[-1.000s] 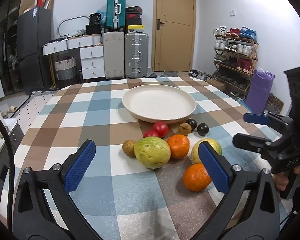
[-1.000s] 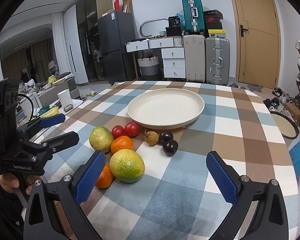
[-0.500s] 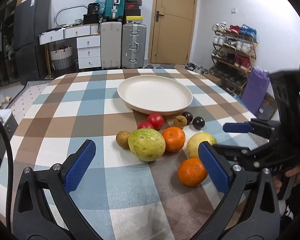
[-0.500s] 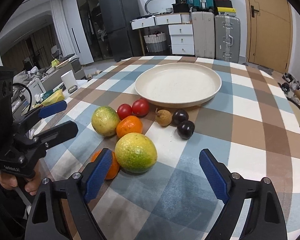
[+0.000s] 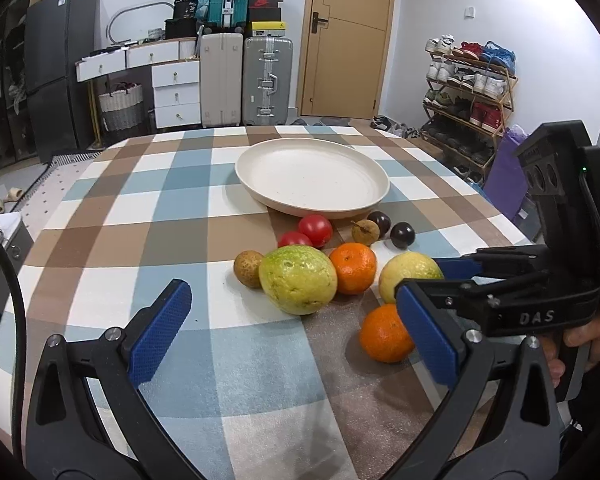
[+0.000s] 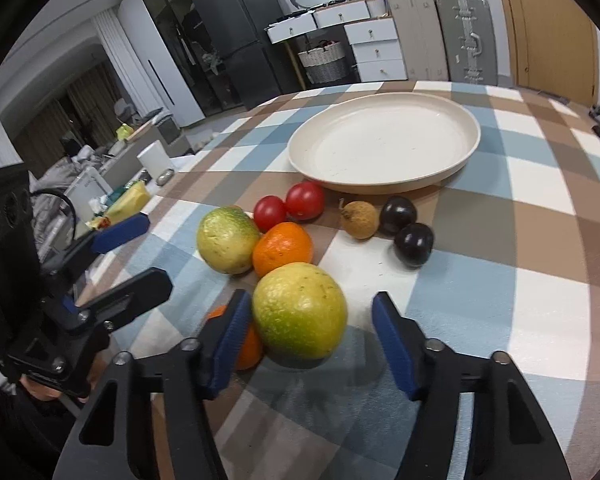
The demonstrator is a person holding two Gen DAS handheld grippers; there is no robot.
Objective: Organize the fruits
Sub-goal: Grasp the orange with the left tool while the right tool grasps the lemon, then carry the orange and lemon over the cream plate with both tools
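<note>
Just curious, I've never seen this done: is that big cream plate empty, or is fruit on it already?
Empty. The plate shows only its bare cream surface; all the fruits, like the orange, lie on the tablecloth beside it.

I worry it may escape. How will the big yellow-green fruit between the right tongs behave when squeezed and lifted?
The fruit is round, so it may roll or slip from the flat pads. It looks large, probably rather heavy. It touches an orange, which may get nudged.
</note>
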